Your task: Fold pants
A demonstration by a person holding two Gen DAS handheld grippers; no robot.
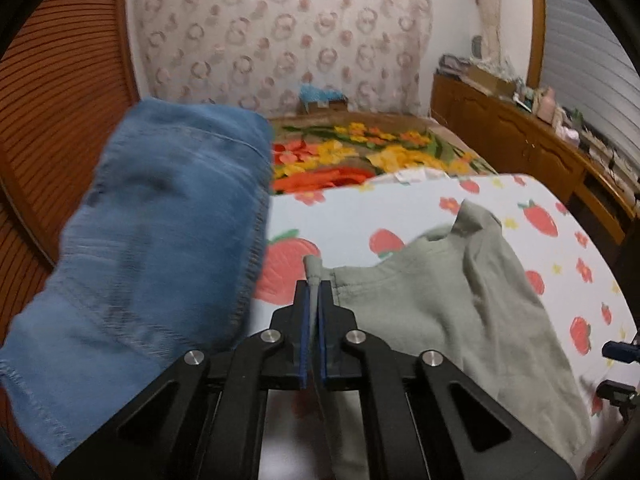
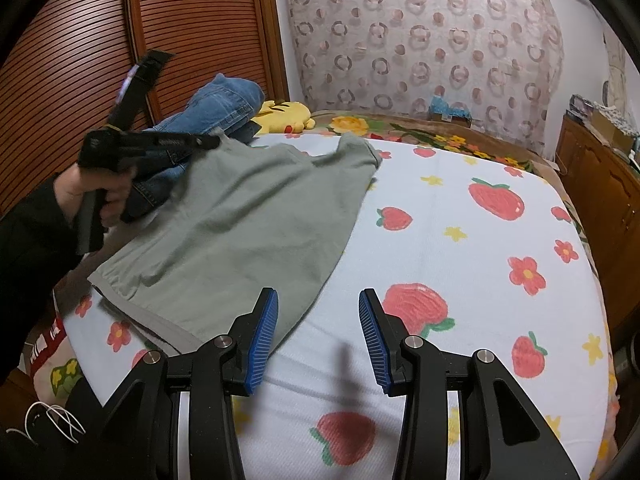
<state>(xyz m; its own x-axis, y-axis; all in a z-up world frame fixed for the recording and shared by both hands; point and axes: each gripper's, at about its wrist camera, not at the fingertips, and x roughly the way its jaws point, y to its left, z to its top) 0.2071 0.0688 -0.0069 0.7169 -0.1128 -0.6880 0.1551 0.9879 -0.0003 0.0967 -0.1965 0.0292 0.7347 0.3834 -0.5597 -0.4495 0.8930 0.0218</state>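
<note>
Grey-green pants (image 2: 240,224) lie spread on the strawberry-print sheet (image 2: 460,220), one end toward the far left. In the left wrist view my left gripper (image 1: 314,286) is shut on a thin fold at the edge of the pants (image 1: 440,300), and the pinched cloth sticks out past the fingertips. The right wrist view shows that left gripper (image 2: 208,142) at the pants' far corner, held by a hand (image 2: 104,196) in a dark sleeve. My right gripper (image 2: 318,300) hovers open over the sheet beside the pants' near edge, with nothing between its blue pads (image 2: 262,340).
Blue jeans (image 2: 224,104) are piled at the far left, close by my left gripper and large in its view (image 1: 160,220). A yellow plush toy (image 2: 286,114) lies behind them. A floral blanket (image 1: 360,152) covers the far bed. A wooden cabinet (image 2: 600,184) runs along the right.
</note>
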